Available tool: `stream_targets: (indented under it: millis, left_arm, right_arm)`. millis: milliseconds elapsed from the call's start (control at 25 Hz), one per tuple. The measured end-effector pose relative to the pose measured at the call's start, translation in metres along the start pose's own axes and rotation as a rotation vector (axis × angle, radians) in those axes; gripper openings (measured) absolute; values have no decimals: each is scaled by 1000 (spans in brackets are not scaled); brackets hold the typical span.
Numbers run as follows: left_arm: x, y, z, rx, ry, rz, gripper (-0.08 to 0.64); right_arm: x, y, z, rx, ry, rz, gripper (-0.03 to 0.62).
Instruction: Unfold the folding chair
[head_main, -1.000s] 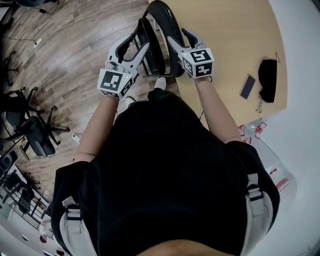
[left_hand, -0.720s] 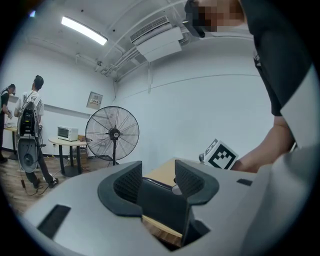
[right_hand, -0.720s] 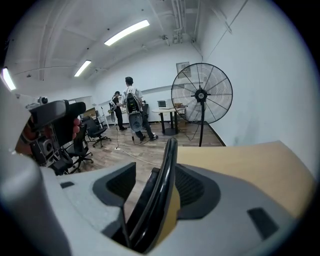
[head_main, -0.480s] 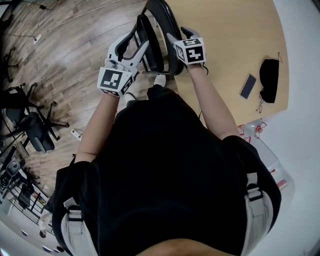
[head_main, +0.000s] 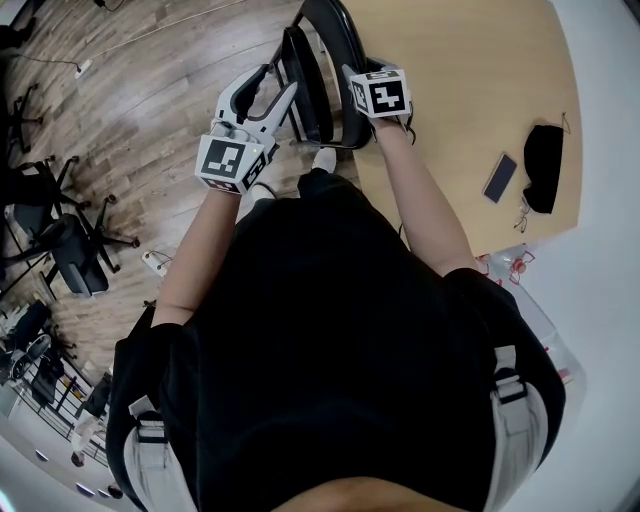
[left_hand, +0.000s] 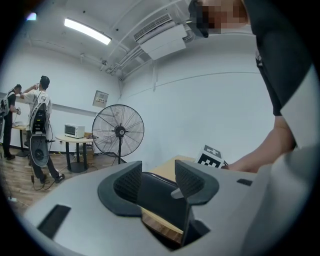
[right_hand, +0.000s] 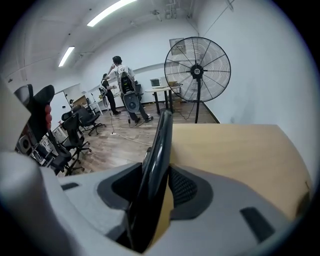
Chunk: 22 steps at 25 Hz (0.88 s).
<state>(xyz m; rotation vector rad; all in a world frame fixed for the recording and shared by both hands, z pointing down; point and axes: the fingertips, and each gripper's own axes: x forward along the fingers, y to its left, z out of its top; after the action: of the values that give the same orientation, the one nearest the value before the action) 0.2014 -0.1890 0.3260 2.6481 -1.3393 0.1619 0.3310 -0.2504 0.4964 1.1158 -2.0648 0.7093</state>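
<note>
The black folding chair (head_main: 325, 60) stands folded in front of me, beside the wooden table's edge. My left gripper (head_main: 280, 85) reaches in from the left and is shut on the chair's nearer black panel (left_hand: 155, 195), which fills the gap between its pads (left_hand: 127, 182). My right gripper (head_main: 358, 78) comes down from the right onto the thin curved backrest edge (right_hand: 160, 145). Its jaws have just been closing, and that edge runs straight up between them, with the right pad (right_hand: 182, 187) against it. The chair's legs are hidden below my arms.
A light wooden table (head_main: 460, 80) lies right of the chair, with a phone (head_main: 497, 177) and a black pouch (head_main: 543, 165) on it. Office chairs (head_main: 70, 255) stand on the wood floor at left. A large pedestal fan (right_hand: 197, 70) and people (right_hand: 122, 87) are farther back.
My right gripper has dropped down over the backrest edge, tipped more steeply, and its jaws have narrowed around that edge. The left gripper has kept its hold and place.
</note>
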Motion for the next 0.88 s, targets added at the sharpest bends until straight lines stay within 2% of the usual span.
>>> stream_targets:
  millis: [560,880]
  left_arm:
    - [-43,10,-2,0,-13,33,196]
    - [-93,50,-11,-5,-3,73,196]
  right_arm:
    - [2,-3,-8,130,61,-51,126]
    - [4,3,-4,184,59,-112,121]
